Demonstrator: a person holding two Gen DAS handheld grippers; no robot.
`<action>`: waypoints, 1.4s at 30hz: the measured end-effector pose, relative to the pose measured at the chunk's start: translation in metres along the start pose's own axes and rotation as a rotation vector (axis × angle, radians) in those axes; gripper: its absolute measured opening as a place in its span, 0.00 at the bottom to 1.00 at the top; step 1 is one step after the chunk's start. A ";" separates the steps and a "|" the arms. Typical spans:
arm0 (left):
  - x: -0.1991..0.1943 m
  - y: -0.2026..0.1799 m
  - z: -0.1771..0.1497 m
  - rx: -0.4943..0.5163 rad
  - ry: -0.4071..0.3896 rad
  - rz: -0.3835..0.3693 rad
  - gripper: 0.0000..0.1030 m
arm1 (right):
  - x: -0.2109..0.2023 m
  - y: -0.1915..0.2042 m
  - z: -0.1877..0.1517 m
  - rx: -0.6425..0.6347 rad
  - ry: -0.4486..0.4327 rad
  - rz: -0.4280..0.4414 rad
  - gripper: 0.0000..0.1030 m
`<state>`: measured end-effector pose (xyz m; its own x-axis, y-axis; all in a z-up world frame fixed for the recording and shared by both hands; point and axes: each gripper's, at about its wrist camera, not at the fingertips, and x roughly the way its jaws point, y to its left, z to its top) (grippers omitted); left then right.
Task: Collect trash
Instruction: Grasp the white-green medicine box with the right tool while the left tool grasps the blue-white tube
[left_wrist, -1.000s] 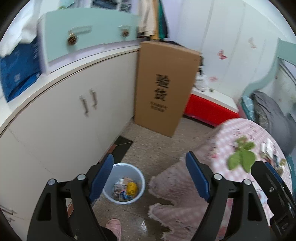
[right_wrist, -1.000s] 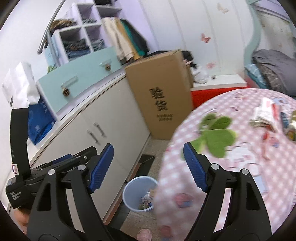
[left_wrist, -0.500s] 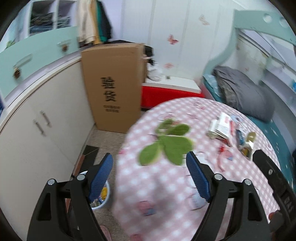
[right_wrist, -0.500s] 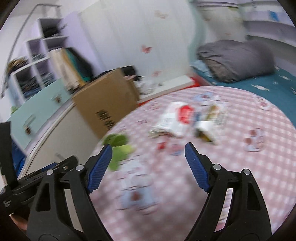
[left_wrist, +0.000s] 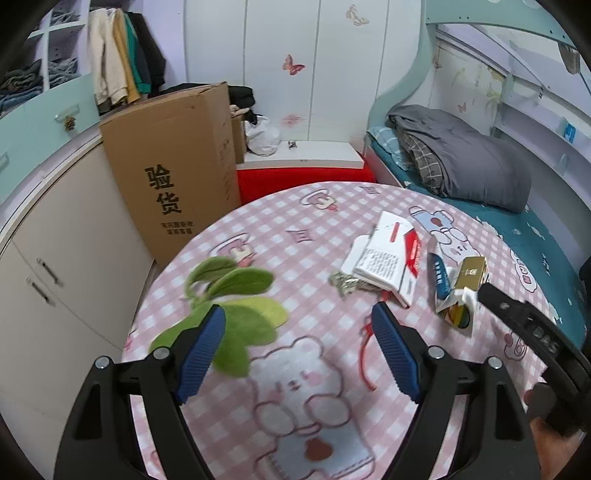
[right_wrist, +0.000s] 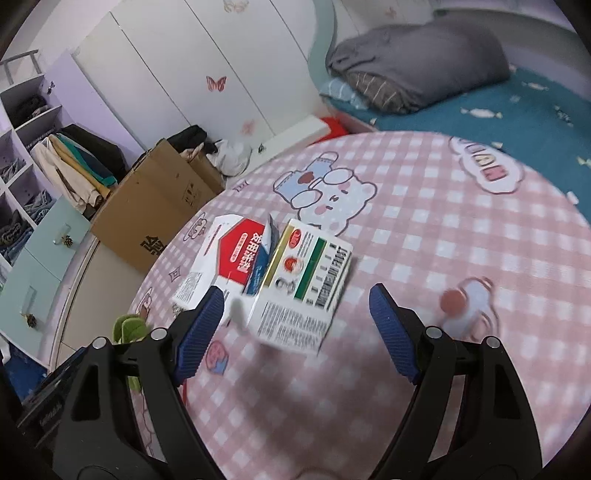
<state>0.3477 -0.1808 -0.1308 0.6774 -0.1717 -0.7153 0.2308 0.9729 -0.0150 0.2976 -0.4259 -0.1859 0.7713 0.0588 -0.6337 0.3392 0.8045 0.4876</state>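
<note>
Trash lies on a round table with a pink checked cloth (left_wrist: 280, 221). A flattened white and red carton (left_wrist: 388, 254) (right_wrist: 225, 254), a gold and green carton (left_wrist: 461, 291) (right_wrist: 306, 284), a blue wrapper (left_wrist: 437, 277), a crumpled foil piece (left_wrist: 343, 284) and a red strip (left_wrist: 365, 350) lie together. Green leaves (left_wrist: 236, 306) (right_wrist: 127, 328) lie at the table's left. My left gripper (left_wrist: 295, 350) is open and empty above the cloth, near the leaves. My right gripper (right_wrist: 295, 325) is open and empty, just above the gold and green carton.
A tall cardboard box (left_wrist: 173, 166) stands against white cabinets (left_wrist: 55, 258) left of the table. A red and white bench (left_wrist: 303, 166) is behind. A bed with a grey quilt (left_wrist: 461, 158) lies to the right. The table edge drops off at the left.
Both grippers swung away from the floor bin and cabinets to over the table. The right one moved close above the cartons. Both stayed open.
</note>
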 end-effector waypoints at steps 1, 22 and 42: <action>0.003 -0.004 0.002 0.005 -0.001 -0.005 0.77 | 0.004 0.001 0.002 -0.004 0.006 -0.002 0.77; 0.062 -0.111 0.017 0.100 0.095 -0.218 0.76 | -0.018 -0.047 0.026 -0.042 -0.066 -0.073 0.49; 0.106 -0.138 0.028 -0.036 0.190 -0.282 0.63 | -0.006 -0.039 0.017 -0.067 0.072 0.090 0.49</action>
<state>0.4072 -0.3376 -0.1855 0.4474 -0.4066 -0.7966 0.3638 0.8964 -0.2532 0.2889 -0.4679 -0.1905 0.7553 0.1730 -0.6321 0.2321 0.8314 0.5048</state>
